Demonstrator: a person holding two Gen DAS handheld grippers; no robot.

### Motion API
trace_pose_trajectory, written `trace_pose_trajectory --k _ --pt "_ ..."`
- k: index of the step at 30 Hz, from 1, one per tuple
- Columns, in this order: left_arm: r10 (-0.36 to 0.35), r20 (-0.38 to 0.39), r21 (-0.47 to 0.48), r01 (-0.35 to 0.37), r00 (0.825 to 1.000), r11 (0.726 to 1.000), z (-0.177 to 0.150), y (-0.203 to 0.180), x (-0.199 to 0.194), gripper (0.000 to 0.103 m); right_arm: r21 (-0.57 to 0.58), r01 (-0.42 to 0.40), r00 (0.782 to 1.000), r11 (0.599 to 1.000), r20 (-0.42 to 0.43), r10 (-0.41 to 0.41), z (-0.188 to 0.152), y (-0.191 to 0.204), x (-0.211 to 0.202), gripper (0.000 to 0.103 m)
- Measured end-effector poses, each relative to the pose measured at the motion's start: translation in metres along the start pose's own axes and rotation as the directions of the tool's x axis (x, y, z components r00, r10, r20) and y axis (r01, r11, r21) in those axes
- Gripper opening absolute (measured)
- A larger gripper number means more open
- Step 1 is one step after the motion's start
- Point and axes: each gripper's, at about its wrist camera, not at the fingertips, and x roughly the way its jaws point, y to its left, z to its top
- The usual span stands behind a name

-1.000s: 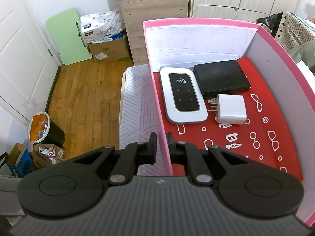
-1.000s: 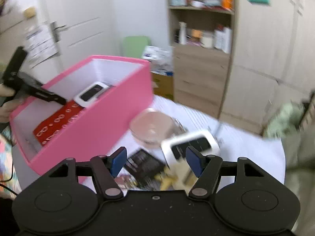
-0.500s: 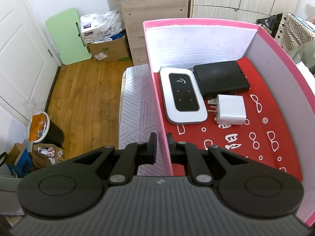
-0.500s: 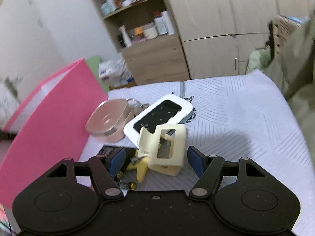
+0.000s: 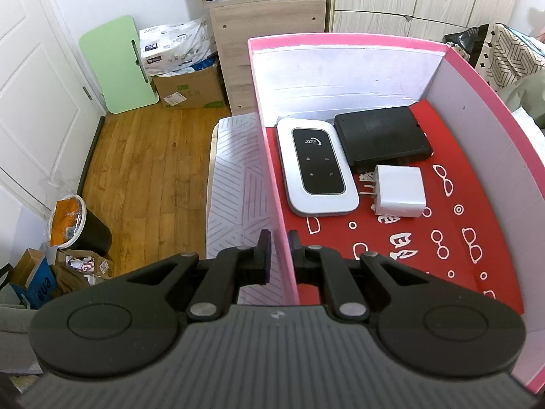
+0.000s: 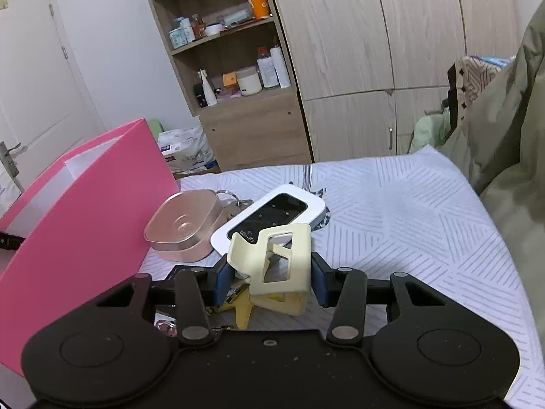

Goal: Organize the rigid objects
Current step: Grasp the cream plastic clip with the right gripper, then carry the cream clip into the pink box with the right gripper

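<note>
**Between the blue pads, a cream bracket; at the box wall, a closed grip**

Between the blue-padded fingers of the right gripper (image 6: pixel 272 281) sits a cream plastic cut-out bracket (image 6: pixel 282 262), a bent, rigid piece with rectangular openings. The pads press against its two sides, so the jaws are closed onto it. It stands at the near edge of a small pile on the pale striped bedspread (image 6: pixel 402 204). Just behind it lies a white pocket Wi-Fi router with a black glossy face (image 6: pixel 272 218), and to that router's left a translucent pink square dish (image 6: pixel 185 226) rests upside down, with a metal key ring (image 6: pixel 226 197) showing behind its far corner. A yellow plastic piece (image 6: pixel 242 310) and a dark flat packet (image 6: pixel 177 269) lie under the gripper's fingers, mostly hidden.

To the left of the pile stands the tall pink cardboard box (image 6: pixel 85 231). The left gripper (image 5: pixel 279 255) has its black fingers nearly together, pinching the box's thin left wall, one finger outside and one inside. On the box's red patterned floor lie a second white router with a black face (image 5: pixel 316 170), a black flat rectangular device (image 5: pixel 383 138) just beside it toward the back wall, and a white plug adapter (image 5: pixel 398 191) in front of the black device, prongs pointing at the router.

Beyond are a wooden floor (image 5: pixel 143 170), a green folded board (image 5: pixel 117 64) and a wooden shelf unit (image 6: pixel 235 68).
</note>
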Motion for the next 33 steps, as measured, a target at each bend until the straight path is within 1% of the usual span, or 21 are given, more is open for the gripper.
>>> trace_pose_trajectory --k 5,8,10,12,13,15,17,20,21,22,25,26,27,29,30,32,33 --pt "-0.002 0.001 -0.001 0.002 1.0 1.0 0.001 0.0 0.0 0.009 -0.013 -0.03 0.999 0.999 0.034 0.031 0.008 0.01 -0.018 0.052" --pt "0.001 0.0 0.004 -0.001 1.0 1.0 0.001 -0.001 0.0 0.009 -0.037 -0.099 0.993 0.994 0.067 0.101 0.02 0.022 -0.033 0.052" --pt "0.005 -0.001 0.008 -0.005 1.0 1.0 0.002 -0.002 0.0 0.009 -0.088 -0.154 0.982 0.984 0.096 0.162 0.034 0.034 -0.046 0.052" --pt "0.004 0.0 0.007 -0.004 1.0 1.0 0.002 -0.002 0.0 0.009 -0.151 -0.201 0.966 0.968 0.133 0.222 0.052 0.048 -0.058 0.052" --pt "0.001 0.001 0.005 -0.001 1.0 1.0 0.002 -0.002 0.0 0.009 -0.174 -0.227 0.958 0.958 0.136 0.252 0.06 0.054 -0.06 0.052" --pt "-0.001 0.003 -0.001 0.001 1.0 1.0 0.002 -0.002 -0.001 0.009 -0.227 -0.296 0.94 0.928 0.102 0.325 0.075 0.07 -0.06 0.052" --pt "-0.003 0.005 -0.005 0.003 1.0 1.0 0.001 -0.002 -0.001 0.009 -0.282 -0.347 0.924 0.894 0.06 0.377 0.084 0.086 -0.055 0.052" --pt "-0.001 0.006 -0.005 0.001 1.0 1.0 0.002 -0.002 -0.001 0.009 -0.406 -0.406 0.903 0.819 -0.042 0.427 0.092 0.115 -0.039 0.052" --pt "0.001 0.005 -0.003 -0.001 1.0 1.0 0.002 -0.003 -0.001 0.009 -0.442 -0.413 0.901 0.796 -0.07 0.428 0.094 0.123 -0.033 0.052" --pt "0.004 0.005 0.0 -0.004 1.0 1.0 0.002 -0.003 -0.001 0.009 -0.477 -0.408 0.904 0.778 -0.091 0.418 0.094 0.132 -0.025 0.052" --pt "0.009 0.007 0.007 -0.009 1.0 1.0 0.002 -0.004 -0.001 0.009 -0.586 -0.347 0.931 0.732 -0.117 0.347 0.086 0.155 -0.006 0.052" --pt "0.007 0.007 0.007 -0.007 1.0 1.0 0.001 -0.004 -0.001 0.009 -0.63 -0.334 0.937 0.701 -0.14 0.32 0.083 0.161 0.003 0.052" --pt "0.005 0.008 0.004 -0.005 1.0 1.0 0.001 -0.004 -0.001 0.009 -0.662 -0.323 0.943 0.676 -0.161 0.292 0.08 0.167 0.01 0.052" --pt "0.002 0.011 0.001 -0.002 1.0 1.0 0.001 -0.003 -0.001 0.009 -0.7 -0.29 0.957 0.653 -0.194 0.217 0.077 0.175 0.025 0.052" --pt "0.0 0.013 0.0 0.0 1.0 1.0 0.0 -0.002 -0.002 0.009 -0.725 -0.265 0.964 0.635 -0.21 0.163 0.075 0.179 0.035 0.052" --pt "-0.001 0.019 0.002 0.001 1.0 1.0 0.0 -0.003 -0.002 0.009 -0.757 -0.241 0.968 0.607 -0.234 0.092 0.075 0.185 0.046 0.052" --pt "-0.001 0.022 0.003 0.001 1.0 1.0 0.0 -0.003 -0.003 0.009 -0.769 -0.249 0.963 0.589 -0.259 0.069 0.074 0.187 0.052 0.052"
